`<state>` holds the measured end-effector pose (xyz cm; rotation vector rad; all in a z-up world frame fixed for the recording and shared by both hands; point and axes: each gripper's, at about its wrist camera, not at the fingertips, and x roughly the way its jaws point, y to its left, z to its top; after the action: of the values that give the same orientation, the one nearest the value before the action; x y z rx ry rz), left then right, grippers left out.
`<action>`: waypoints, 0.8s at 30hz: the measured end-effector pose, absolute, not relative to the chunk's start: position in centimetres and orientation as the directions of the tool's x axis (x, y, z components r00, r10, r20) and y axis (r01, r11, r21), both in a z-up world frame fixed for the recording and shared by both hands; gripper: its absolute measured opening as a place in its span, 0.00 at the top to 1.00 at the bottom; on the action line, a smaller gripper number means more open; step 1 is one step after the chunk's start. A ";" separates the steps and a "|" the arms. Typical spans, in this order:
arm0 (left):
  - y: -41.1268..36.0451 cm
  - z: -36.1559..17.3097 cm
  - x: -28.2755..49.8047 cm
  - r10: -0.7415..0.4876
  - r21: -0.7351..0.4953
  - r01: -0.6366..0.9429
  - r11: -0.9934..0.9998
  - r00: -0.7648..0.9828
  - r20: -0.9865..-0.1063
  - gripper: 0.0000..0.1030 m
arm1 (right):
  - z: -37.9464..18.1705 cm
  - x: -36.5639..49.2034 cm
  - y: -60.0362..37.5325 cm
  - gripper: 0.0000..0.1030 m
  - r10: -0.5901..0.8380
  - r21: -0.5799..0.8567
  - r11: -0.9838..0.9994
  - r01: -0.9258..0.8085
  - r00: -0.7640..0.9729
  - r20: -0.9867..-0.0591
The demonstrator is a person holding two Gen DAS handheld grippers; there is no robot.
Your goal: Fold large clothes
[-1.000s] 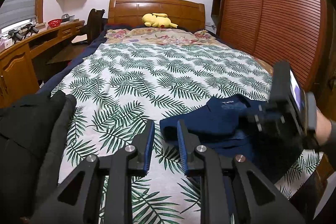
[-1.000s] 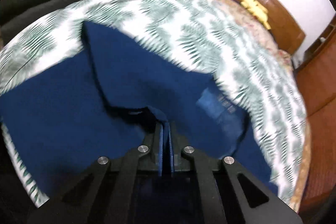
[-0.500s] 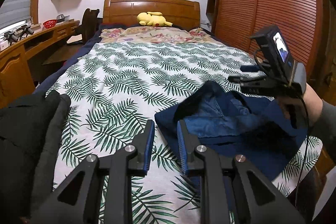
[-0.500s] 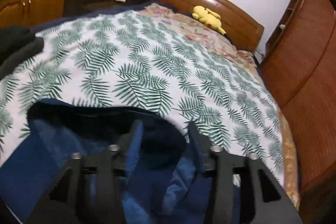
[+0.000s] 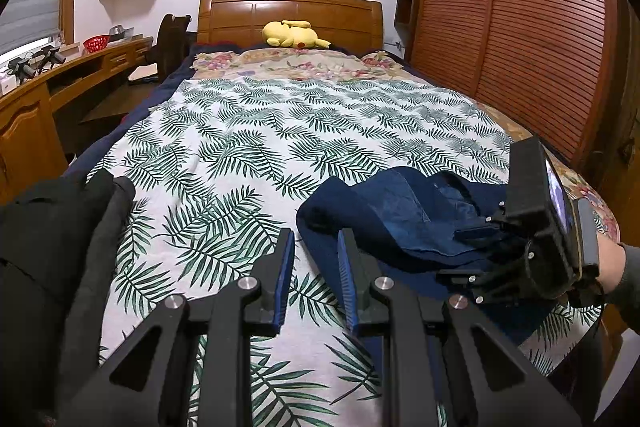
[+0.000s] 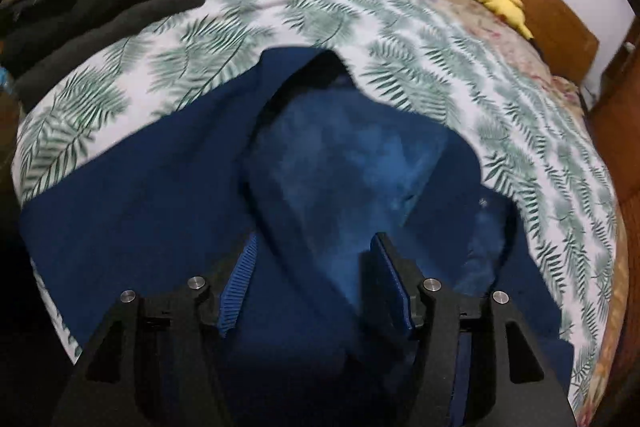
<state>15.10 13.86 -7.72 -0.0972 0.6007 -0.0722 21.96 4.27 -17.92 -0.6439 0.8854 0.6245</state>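
Note:
A navy garment (image 5: 400, 223) lies crumpled on the near right of the palm-leaf bedspread (image 5: 280, 131), with a flap turned over that shows its lighter lining (image 6: 340, 179). My right gripper (image 6: 316, 275) points down just above the garment (image 6: 140, 219). Its jaws are opening wide, and a fold of cloth lies under the gap without either pad pressing on it. My left gripper (image 5: 316, 263) hovers over the bedspread at the garment's left edge. Its jaws stand a narrow gap apart with nothing pinched between them.
A pile of black clothes (image 5: 48, 247) lies on the bed's near left corner. A yellow plush toy (image 5: 294, 34) sits by the headboard. A wooden desk (image 5: 40, 99) runs along the left and a slatted wardrobe (image 5: 520, 27) along the right. A hand (image 5: 612, 263) holds the right gripper.
The right gripper, shut on the navy cloth a second ago, rose, opened and let go, then came back down over it. The flap now lies turned over. The left gripper stayed put.

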 end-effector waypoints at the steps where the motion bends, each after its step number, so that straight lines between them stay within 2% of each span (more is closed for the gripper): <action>1: 13.8 -7.8 15.2 -0.096 -0.111 0.040 0.993 0.821 -0.562 0.81 | -18.2 22.0 4.2 0.42 0.208 -0.256 0.647 -0.718 0.490 -0.847; 3: 13.7 -7.8 15.2 -0.096 -0.110 0.040 0.993 0.821 -0.564 0.81 | -18.5 22.7 4.0 0.42 0.177 -0.287 0.647 -0.706 0.505 -0.845; 4: 13.7 -7.8 15.2 -0.097 -0.110 0.042 0.993 0.820 -0.564 0.81 | -18.5 23.1 3.9 0.47 0.164 -0.303 0.646 -0.700 0.515 -0.842; 5: 13.6 -7.8 15.3 -0.099 -0.111 0.044 0.993 0.820 -0.564 0.81 | -18.6 24.0 3.9 0.62 0.149 -0.318 0.643 -0.696 0.522 -0.840; 6: 13.5 -7.8 15.3 -0.100 -0.110 0.045 0.993 0.819 -0.565 0.81 | -18.6 24.7 3.9 0.96 0.130 -0.333 0.641 -0.691 0.525 -0.841; 10: 13.2 -8.1 15.3 -0.104 -0.106 0.053 0.993 0.816 -0.569 0.81 | -17.4 28.9 4.3 0.98 0.064 -0.417 0.663 -0.622 0.602 -0.796; 18: 12.4 -8.4 15.0 -0.111 -0.089 0.073 0.993 0.809 -0.577 0.81 | -14.0 32.7 6.1 1.00 0.052 -0.500 0.688 -0.526 0.723 -0.689; 24: 11.6 -8.4 14.7 -0.127 -0.095 0.089 0.991 0.813 -0.568 0.81 | -13.1 32.8 7.3 1.00 0.055 -0.529 0.655 -0.539 0.733 -0.678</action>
<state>14.67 11.58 -8.40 -0.0652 0.6101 -0.1155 32.76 7.25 -13.08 -0.7937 0.6762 0.3678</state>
